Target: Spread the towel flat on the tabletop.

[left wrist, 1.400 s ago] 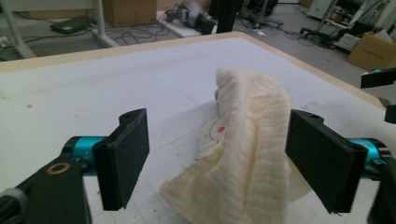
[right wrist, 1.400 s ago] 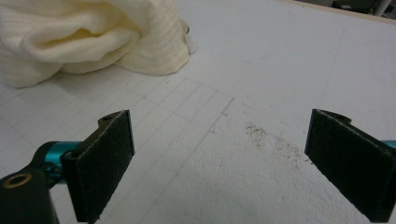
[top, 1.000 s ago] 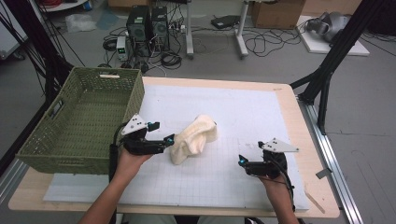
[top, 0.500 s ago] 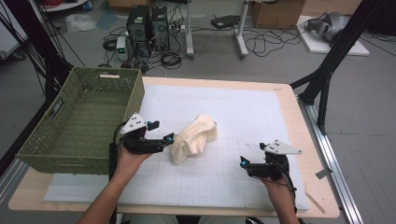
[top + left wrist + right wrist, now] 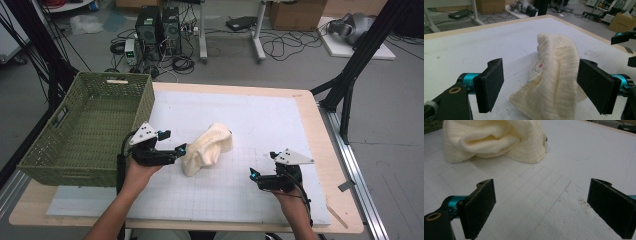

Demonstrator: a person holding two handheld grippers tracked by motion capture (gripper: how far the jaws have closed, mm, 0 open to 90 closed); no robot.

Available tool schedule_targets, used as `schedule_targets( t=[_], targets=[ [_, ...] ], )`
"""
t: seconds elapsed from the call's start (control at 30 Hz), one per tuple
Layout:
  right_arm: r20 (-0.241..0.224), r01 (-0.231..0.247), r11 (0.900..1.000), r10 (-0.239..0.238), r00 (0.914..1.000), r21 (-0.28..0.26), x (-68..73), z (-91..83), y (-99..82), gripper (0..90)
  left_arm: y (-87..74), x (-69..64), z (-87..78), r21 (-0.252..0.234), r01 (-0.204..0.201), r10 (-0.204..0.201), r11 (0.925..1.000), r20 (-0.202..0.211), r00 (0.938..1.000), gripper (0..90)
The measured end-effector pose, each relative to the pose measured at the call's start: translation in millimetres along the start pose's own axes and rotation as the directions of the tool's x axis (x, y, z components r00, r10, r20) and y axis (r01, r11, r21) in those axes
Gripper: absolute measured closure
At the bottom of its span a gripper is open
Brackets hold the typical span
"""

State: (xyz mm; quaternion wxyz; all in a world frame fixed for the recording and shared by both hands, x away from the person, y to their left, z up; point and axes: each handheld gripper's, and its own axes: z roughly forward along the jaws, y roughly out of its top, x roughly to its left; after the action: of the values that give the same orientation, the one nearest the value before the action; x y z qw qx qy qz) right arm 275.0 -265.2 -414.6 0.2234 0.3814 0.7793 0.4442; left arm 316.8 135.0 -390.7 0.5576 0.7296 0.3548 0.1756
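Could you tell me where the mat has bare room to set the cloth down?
Bare mat lies beyond the cream cloth toward the far edge, and between the cloth and the right tool. It is crowded where the open left tool meets the cloth beside the green basket.

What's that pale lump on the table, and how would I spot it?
Start at the green basket on the table's left. Just right of it, on the white mat, lies a crumpled cream cloth, the only soft thing there, with the open left gripper at it.
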Motion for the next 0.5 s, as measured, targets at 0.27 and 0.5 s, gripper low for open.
schedule_targets(
  t=[0.27, 0.5],
  targets=[
    [-0.082, 0.043, 0.9991, -0.043, 0.9957, -0.008, 15.3, 23.3, 17.6, 19.3, -7.2, 0.4, -4.3, 0.004, -0.005, 0.005, 1.0, -0.01, 0.9999, 23.0],
    [-0.201, 0.117, 0.993, -0.118, 0.9724, -0.015, 43.4, 62.5, 43.8, 29.5, -11.6, 6.8, -8.4, 0.001, 0.006, -0.006, 1.0, -0.021, 0.9998, 23.4]
  ],
)
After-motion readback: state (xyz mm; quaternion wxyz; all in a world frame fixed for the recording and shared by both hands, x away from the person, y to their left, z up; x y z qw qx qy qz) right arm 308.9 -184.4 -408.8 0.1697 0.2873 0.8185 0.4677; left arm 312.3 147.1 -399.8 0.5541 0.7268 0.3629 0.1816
